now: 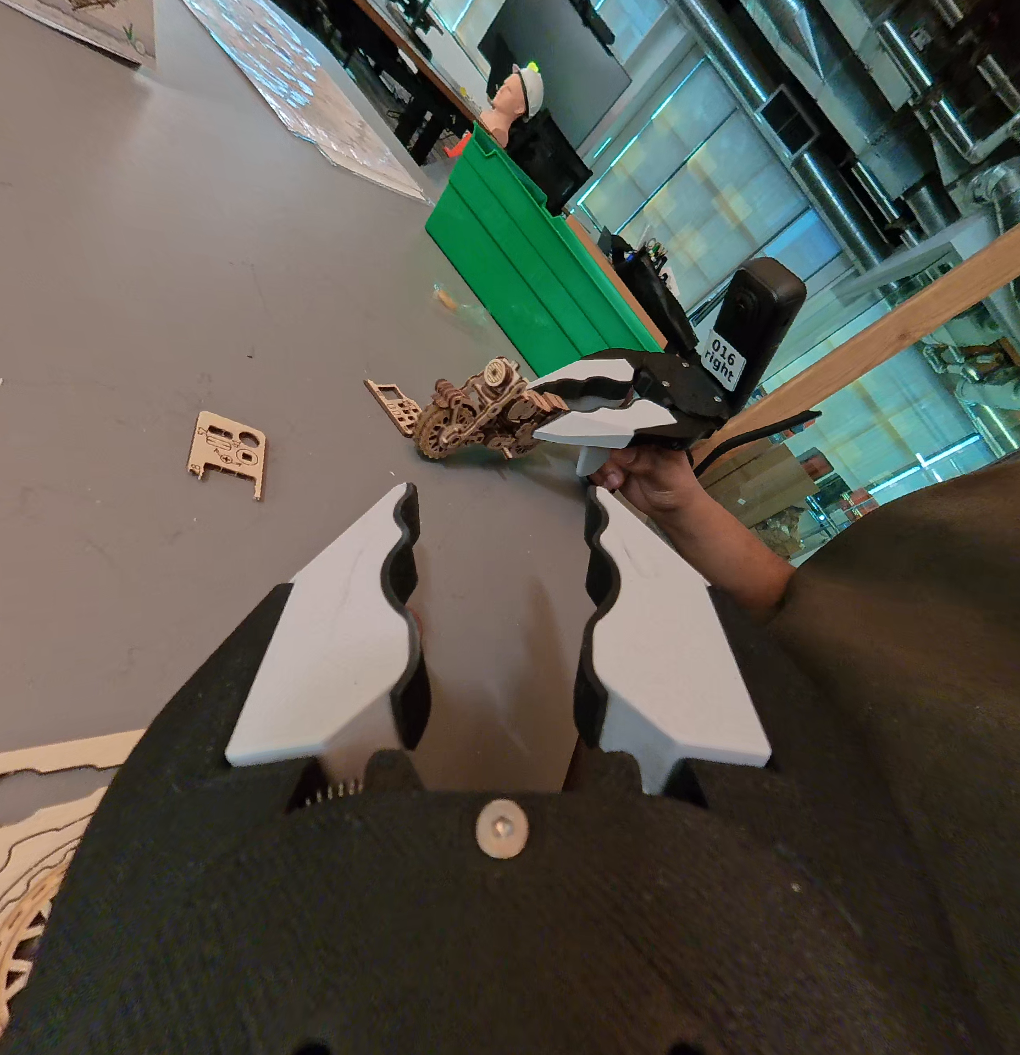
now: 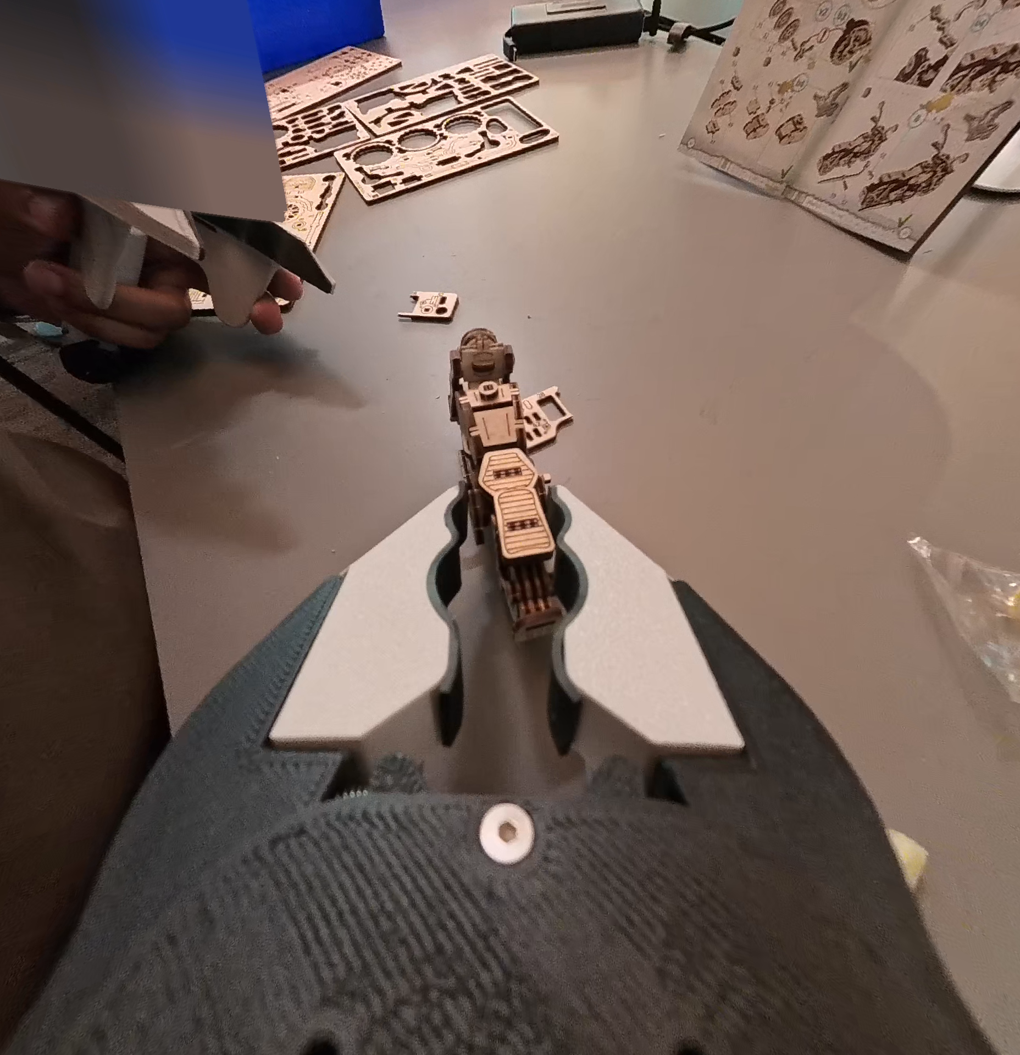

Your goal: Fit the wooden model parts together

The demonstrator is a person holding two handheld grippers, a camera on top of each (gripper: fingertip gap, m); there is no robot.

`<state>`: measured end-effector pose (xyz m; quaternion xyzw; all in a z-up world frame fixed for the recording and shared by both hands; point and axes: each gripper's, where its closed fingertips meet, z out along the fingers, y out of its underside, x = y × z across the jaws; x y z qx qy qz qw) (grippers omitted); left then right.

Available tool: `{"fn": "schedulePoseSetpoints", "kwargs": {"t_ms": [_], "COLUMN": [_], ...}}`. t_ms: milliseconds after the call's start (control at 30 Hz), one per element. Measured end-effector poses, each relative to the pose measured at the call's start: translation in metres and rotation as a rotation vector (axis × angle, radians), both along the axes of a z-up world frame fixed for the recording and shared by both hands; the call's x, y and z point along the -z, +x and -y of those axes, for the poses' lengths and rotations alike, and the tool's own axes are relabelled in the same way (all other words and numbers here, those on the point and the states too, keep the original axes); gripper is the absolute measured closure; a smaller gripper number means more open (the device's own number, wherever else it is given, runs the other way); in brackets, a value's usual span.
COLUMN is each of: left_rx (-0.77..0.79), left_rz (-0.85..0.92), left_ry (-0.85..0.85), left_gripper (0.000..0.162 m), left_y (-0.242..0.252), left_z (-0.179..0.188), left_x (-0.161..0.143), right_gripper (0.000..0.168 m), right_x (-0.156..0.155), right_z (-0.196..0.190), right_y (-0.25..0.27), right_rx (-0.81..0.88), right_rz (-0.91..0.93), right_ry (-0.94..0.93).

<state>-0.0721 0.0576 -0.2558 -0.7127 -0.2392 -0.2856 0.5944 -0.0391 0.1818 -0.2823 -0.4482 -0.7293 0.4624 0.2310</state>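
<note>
A small wooden motorcycle model stands upright on the grey table. My right gripper is closed around its rear end, the seat between the fingertips; it also shows in the left wrist view. My left gripper is open and empty, low over the table just short of the model. A small flat wooden piece lies to its left, also in the right wrist view. Another flat piece lies beside the model's front.
A green bin stands behind the model. Wooden part sheets lie at the far left, one under my left gripper. Instruction sheets lie far right. A clear plastic bag lies to the right. Spacing between my two grippers at the tips: around 15 cm. My left tips are roughly 7 cm from the small flat wooden piece. Seen from the right wrist view as well.
</note>
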Motion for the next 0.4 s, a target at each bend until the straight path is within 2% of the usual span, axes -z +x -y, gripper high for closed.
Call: {"fn": "schedulePoseSetpoints", "kwargs": {"t_ms": [400], "left_rx": [0.002], "left_rz": [0.003], "left_ry": [-0.007], "left_gripper": [0.106], "left_y": [0.0002], "left_z": [-0.0006], "left_x": [0.0012], "right_gripper": [0.143], "right_x": [0.0001], "right_z": [0.0087], "right_y": [0.0023], "right_rx": [-0.048], "right_rz": [-0.061], "right_ry": [0.106]}}
